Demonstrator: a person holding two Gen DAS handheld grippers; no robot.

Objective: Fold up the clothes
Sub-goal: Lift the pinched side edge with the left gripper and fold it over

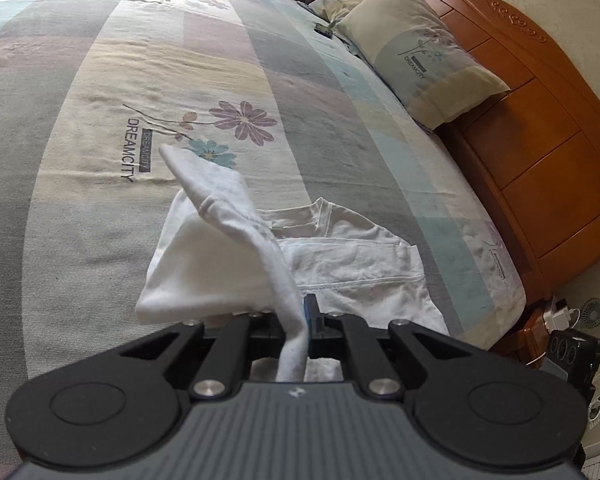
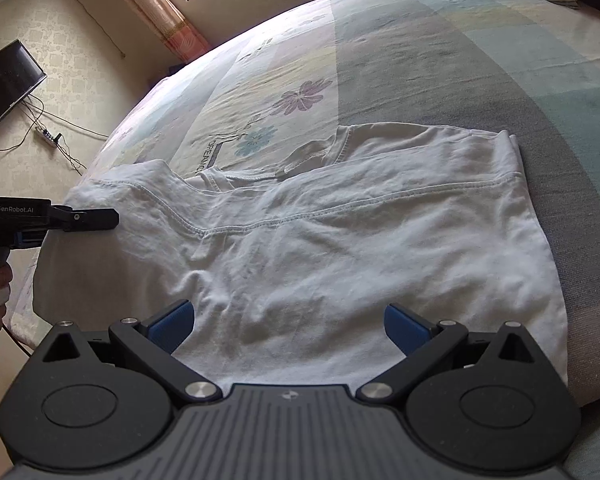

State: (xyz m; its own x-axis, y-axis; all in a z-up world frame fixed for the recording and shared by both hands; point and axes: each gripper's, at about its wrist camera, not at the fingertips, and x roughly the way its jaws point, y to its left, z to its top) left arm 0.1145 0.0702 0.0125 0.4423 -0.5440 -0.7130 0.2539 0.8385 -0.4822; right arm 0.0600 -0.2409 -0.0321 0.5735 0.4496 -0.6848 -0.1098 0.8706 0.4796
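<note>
Shirt (image 2: 340, 248) lies white and rumpled across the middle of the right-hand view, spread on my flowered bedspread (image 2: 440, 60) with its collar toward the upper centre of the frame. My left gripper (image 1: 300, 320) is clamped tight on a twisted strip of the cloth, which rises from the lower centre of its own view into a raised flap at mid-frame; that looks like a sleeve or side edge, lifted for a fold. My right gripper (image 2: 288, 328) hangs over the near hem at the bottom of its frame, its blue pads (image 2: 172, 324) well apart and holding nothing. I judge the folding barely begun: one side is up, nothing is laid over, and the creases remain. The gripper body hides the hem beneath it, and I cannot tell which part I pinch. A pillow (image 1: 428, 64) sits upper right.
</note>
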